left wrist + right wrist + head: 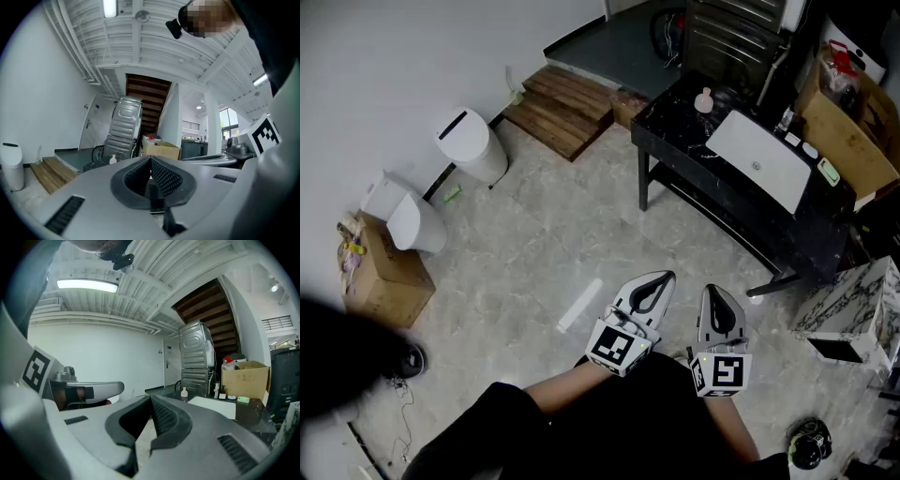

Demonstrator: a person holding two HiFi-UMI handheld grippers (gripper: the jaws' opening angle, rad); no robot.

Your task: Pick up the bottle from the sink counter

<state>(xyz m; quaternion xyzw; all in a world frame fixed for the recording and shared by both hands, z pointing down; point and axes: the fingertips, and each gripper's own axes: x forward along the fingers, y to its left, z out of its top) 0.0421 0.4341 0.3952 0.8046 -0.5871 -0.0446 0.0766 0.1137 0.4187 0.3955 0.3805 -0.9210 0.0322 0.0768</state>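
The bottle (704,99) stands upright on the counter (673,129), at its far end beside the sink (759,159), while well short of the counter the left gripper (654,281) and right gripper (713,292) hover side by side, each with jaws closed together on nothing.

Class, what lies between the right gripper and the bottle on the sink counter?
In the head view, only bare floor, then the black counter and its front edge, lies between the right gripper and the bottle.
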